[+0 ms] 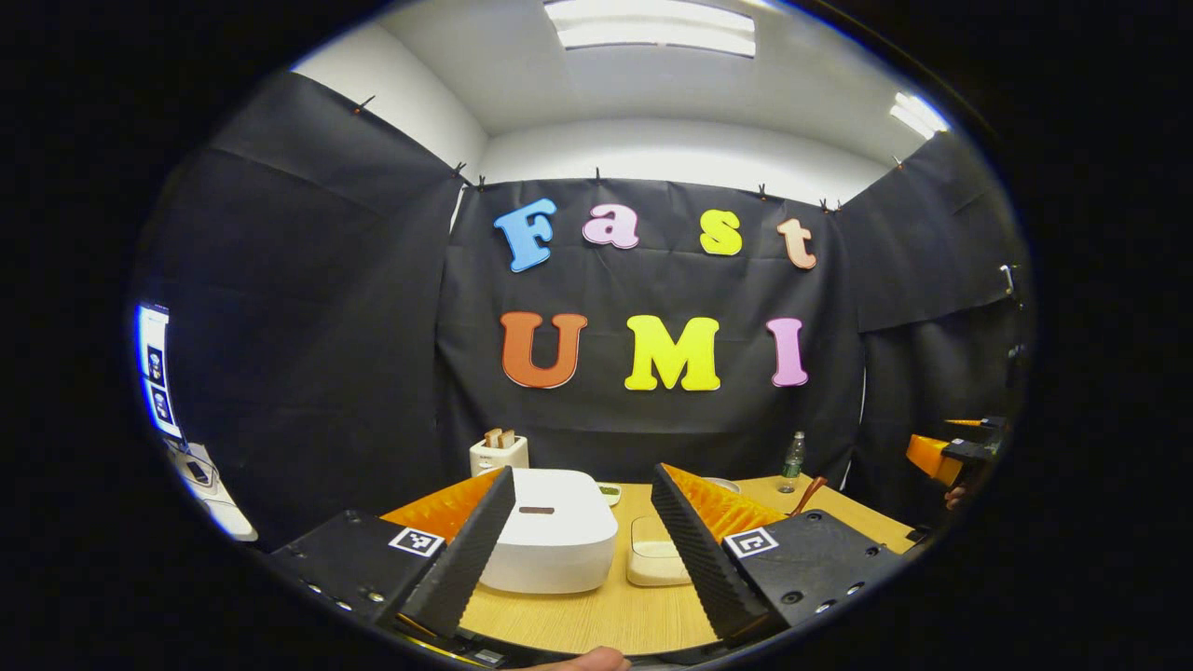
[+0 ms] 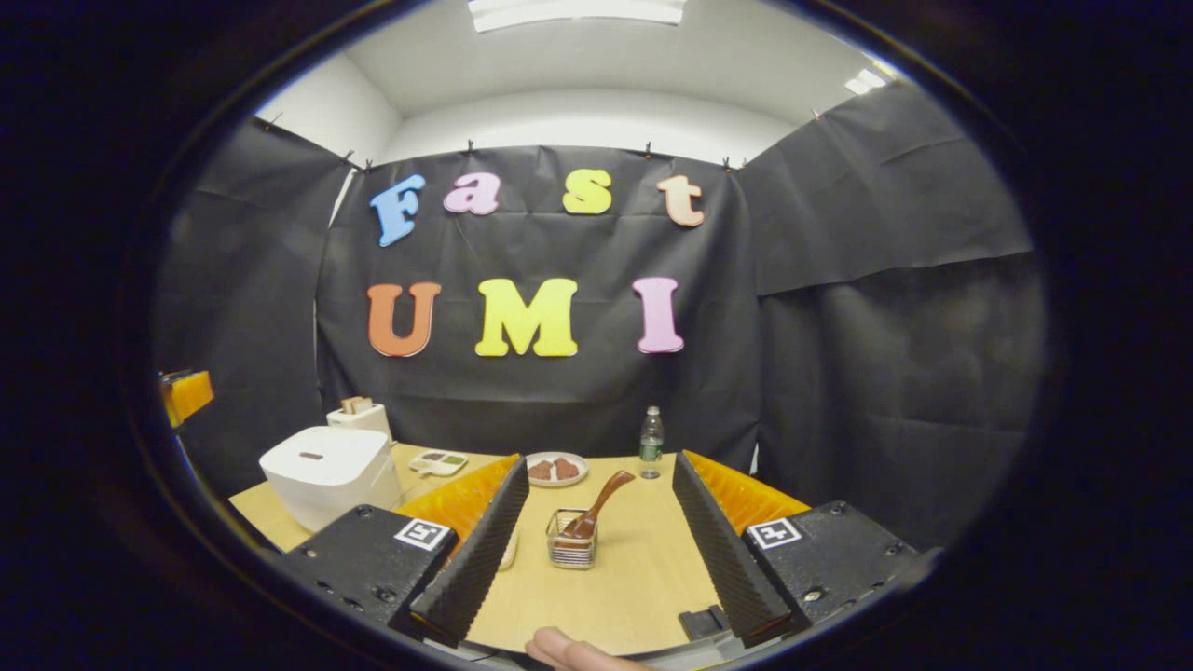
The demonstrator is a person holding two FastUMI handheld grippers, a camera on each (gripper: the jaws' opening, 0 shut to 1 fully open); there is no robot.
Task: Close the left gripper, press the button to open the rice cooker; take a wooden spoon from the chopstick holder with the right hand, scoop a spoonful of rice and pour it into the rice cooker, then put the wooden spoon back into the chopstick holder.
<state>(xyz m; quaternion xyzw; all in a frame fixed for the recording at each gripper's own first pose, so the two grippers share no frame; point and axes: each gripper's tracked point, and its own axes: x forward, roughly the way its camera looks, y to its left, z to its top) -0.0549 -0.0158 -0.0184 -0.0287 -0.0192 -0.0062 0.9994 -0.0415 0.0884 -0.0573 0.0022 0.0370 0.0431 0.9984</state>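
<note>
Both views face the booth wall across the table (image 1: 596, 615), perhaps level.

bare table (image 2: 643, 559) between fingers (image 2: 480, 550) and chopstick holder (image 2: 570, 552)

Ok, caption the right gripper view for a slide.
Open right gripper faces the holder with the spoon; closed cooker sits left.

A staged recording booth — black cloth walls (image 2: 885, 326) clipped up under ceiling lights (image 1: 652, 28), kitchen props on a wooden table (image 2: 634, 559).
</note>
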